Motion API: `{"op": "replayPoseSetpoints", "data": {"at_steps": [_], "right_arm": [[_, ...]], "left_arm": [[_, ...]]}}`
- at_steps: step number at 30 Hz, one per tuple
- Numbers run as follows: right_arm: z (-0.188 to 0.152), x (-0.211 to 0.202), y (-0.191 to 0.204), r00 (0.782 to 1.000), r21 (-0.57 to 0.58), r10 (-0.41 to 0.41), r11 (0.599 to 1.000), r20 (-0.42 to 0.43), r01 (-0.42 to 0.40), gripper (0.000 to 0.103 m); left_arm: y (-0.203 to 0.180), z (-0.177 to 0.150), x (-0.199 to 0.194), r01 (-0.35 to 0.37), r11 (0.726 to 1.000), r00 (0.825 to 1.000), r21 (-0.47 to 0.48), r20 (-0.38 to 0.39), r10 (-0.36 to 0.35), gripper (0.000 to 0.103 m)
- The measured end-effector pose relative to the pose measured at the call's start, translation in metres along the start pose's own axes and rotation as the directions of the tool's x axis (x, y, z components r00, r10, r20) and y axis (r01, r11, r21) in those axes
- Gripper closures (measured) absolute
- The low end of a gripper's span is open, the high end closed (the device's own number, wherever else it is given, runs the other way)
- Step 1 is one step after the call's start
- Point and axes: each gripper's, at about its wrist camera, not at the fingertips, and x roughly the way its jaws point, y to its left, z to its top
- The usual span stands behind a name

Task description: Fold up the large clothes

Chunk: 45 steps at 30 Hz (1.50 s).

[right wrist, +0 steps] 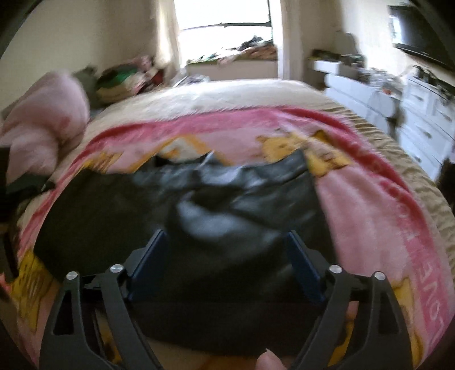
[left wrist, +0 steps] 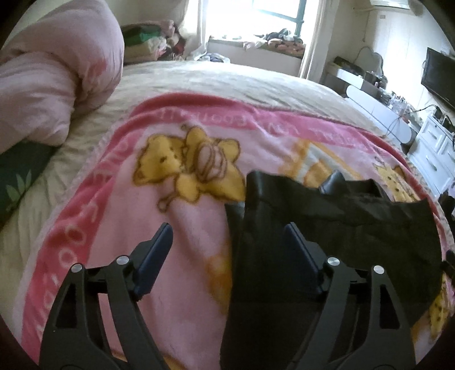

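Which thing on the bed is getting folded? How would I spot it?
Find the big bed with the pink teddy-bear blanket spread over it. The black garment lies on that blanket, just ahead of both open grippers. It is the only dark, plain thing there.

Both wrist cameras looked forward and down along their own fingers from close above the bed [left wrist: 216,76], facing the bright window [left wrist: 256,17]; the left view sat further left, the right was motion-blurred, and both shared the pink blanket [left wrist: 199,216] and black garment [right wrist: 227,205].
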Motion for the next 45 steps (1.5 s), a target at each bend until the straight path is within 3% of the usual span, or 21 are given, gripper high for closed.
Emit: {"op": "replayPoseSetpoints", "data": {"at_steps": [4,7,11,13,15,17,22,25,27,30,31,33,35,37,39,41,43,45], "right_arm": [[-0.021,0.032,0.016,0.986,-0.059,-0.037,0.998,-0.164,0.027,0.016],[-0.021,0.028,0.026,0.989,-0.069,-0.061,0.996,-0.134,0.052,0.016],[-0.010,0.004,0.056,0.997,-0.049,0.067,0.996,-0.026,-0.068,0.018],[-0.005,0.002,0.081,0.996,-0.098,0.093,0.991,-0.006,-0.093,0.027],[-0.004,0.007,0.094,0.993,-0.112,0.111,0.987,-0.025,-0.113,0.042],[-0.005,0.018,0.109,0.990,-0.124,0.128,0.983,-0.052,-0.134,0.042],[-0.021,0.064,0.124,0.981,-0.110,0.072,0.990,-0.181,-0.093,0.045],[-0.012,0.063,0.128,0.974,-0.111,0.059,0.990,-0.219,-0.085,0.045],[0.005,0.053,0.127,0.980,-0.080,0.086,0.992,-0.182,-0.102,0.055],[0.034,0.057,0.127,0.989,-0.047,0.079,0.995,-0.125,-0.086,0.055],[0.041,0.066,0.127,0.988,-0.025,0.077,0.996,-0.134,-0.081,0.055],[0.045,0.096,0.124,0.982,-0.024,-0.017,1.000,-0.191,0.013,0.055],[0.039,0.124,0.120,0.963,-0.024,-0.013,1.000,-0.268,0.007,0.052],[0.038,0.114,0.127,0.974,-0.074,-0.026,0.997,-0.227,0.009,0.052],[0.034,0.086,0.136,0.987,-0.099,0.050,0.993,-0.152,-0.065,0.047],[0.021,0.050,0.155,0.984,-0.160,0.162,0.972,-0.074,-0.172,0.035],[0.002,0.030,0.184,0.971,-0.281,0.232,0.930,-0.053,-0.237,0.031],[-0.016,0.020,0.211,0.971,-0.417,0.236,0.878,-0.047,-0.234,0.027]], "left_arm": [[0.002,-0.016,-0.002,-0.025,1.000,0.999,-0.003,-0.028,0.025,0.027],[0.008,-0.025,-0.005,-0.026,0.999,0.999,-0.022,-0.036,0.026,0.023],[0.012,-0.026,-0.008,-0.035,0.999,0.999,-0.028,-0.033,0.034,0.018],[0.013,-0.024,-0.009,-0.039,0.999,0.999,-0.025,-0.025,0.039,0.018],[0.015,-0.023,-0.010,-0.035,0.999,0.999,-0.030,-0.025,0.034,0.018],[0.017,-0.023,-0.008,-0.026,0.999,0.999,-0.042,-0.030,0.024,0.018],[0.024,-0.021,0.000,0.008,0.997,0.999,-0.075,-0.052,-0.012,0.018],[0.027,-0.022,0.007,0.043,0.994,0.996,-0.102,-0.072,-0.050,0.017],[0.028,-0.023,0.013,0.076,0.989,0.992,-0.130,-0.089,-0.088,0.017],[0.028,-0.024,0.022,0.124,0.978,0.984,-0.169,-0.109,-0.143,0.017],[0.027,-0.024,0.025,0.129,0.977,0.982,-0.172,-0.115,-0.150,0.017],[0.026,-0.025,0.032,0.139,0.976,0.979,-0.170,-0.128,-0.161,0.017],[0.027,-0.024,0.041,0.168,0.967,0.970,-0.191,-0.141,-0.197,0.017],[0.029,-0.023,0.048,0.185,0.960,0.963,-0.209,-0.156,-0.220,0.017],[0.030,-0.021,0.054,0.203,0.956,0.955,-0.213,-0.171,-0.241,0.017],[0.035,-0.018,0.062,0.232,0.942,0.942,-0.243,-0.185,-0.279,0.017],[0.039,-0.015,0.068,0.255,0.930,0.931,-0.263,-0.193,-0.309,0.017],[0.040,-0.013,0.071,0.275,0.923,0.922,-0.268,-0.198,-0.332,0.017]]}}
